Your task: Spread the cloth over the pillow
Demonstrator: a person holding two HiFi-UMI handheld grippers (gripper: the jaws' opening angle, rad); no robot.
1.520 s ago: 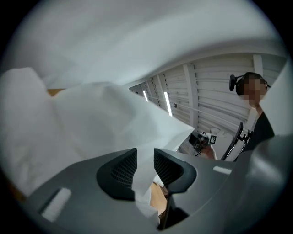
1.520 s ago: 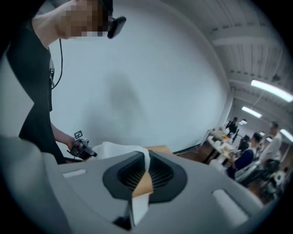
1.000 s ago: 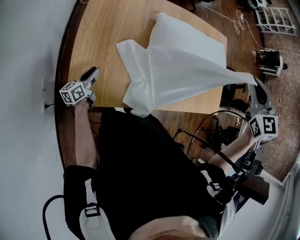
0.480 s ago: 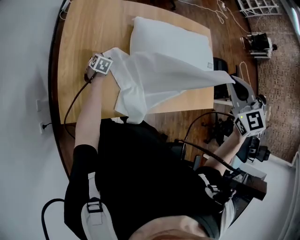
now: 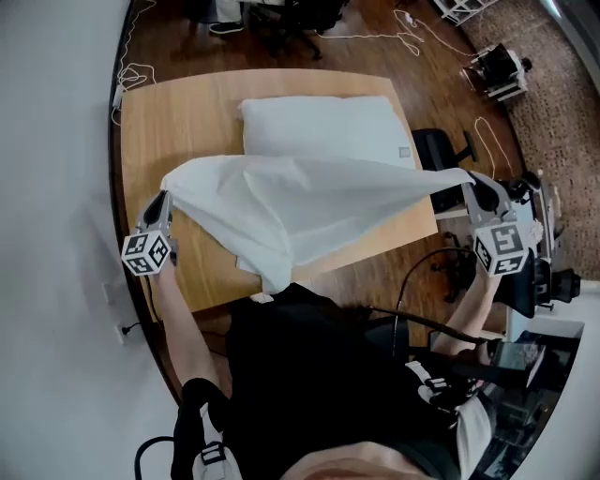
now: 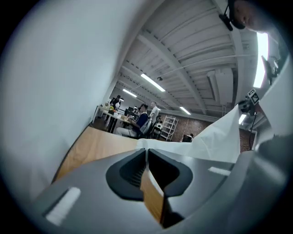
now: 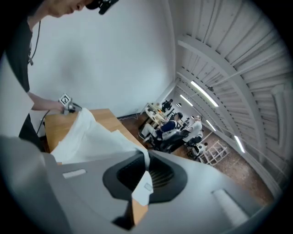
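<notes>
The white cloth (image 5: pixel 300 202) hangs stretched in the air between both grippers, sagging to a point near the table's front edge. Behind it a white pillow (image 5: pixel 323 131) lies flat on the wooden table (image 5: pixel 178 122). My left gripper (image 5: pixel 164 199) holds the cloth's left corner; its jaws are closing, with the cloth's edge (image 6: pixel 215 137) pinched between them (image 6: pixel 146 153). Off the table's right side, my right gripper (image 5: pixel 473 187) is shut on the other corner. In the right gripper view the cloth (image 7: pixel 91 137) runs out from the jaws (image 7: pixel 145 160) toward the far left gripper (image 7: pixel 67 104).
A white wall runs along the table's left side. A black office chair (image 5: pixel 441 150) stands right of the table, and cables (image 5: pixel 422 23) trail on the wooden floor beyond. More chairs (image 5: pixel 281 14) stand past the far edge. The person's dark torso (image 5: pixel 309 375) is at the near edge.
The left gripper took the cloth's left corner and lifted it outward to the left. The cloth rose from a heap on the table into a wide span in the air.
</notes>
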